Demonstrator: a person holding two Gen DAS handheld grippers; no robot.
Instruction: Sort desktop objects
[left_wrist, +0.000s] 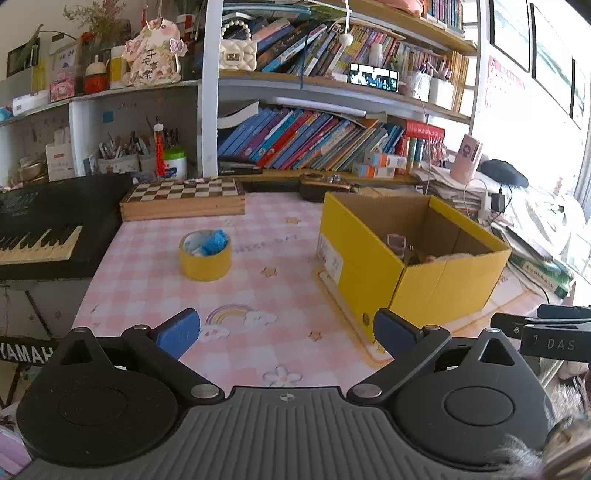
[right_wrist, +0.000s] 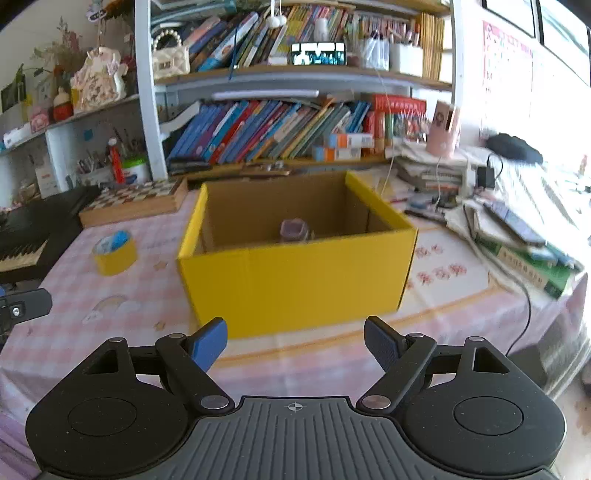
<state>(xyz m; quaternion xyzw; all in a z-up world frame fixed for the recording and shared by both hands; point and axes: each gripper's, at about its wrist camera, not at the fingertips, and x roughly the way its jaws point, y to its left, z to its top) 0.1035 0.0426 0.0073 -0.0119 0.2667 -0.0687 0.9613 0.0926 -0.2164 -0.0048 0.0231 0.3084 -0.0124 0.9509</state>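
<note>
Both the left gripper (left_wrist: 286, 334) and right gripper (right_wrist: 294, 341) hang empty with jaws apart, because the yellow tape roll (left_wrist: 205, 254) remains on the pink checked tablecloth (left_wrist: 147, 295), left of the open yellow cardboard box (right_wrist: 295, 284) meant to collect such items

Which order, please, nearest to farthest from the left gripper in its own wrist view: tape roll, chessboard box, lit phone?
From the left gripper:
1. Tape roll, on the tablecloth, ahead-left.
2. Chessboard box, at the table's back edge.
3. Lit phone, up on the shelf.
</note>
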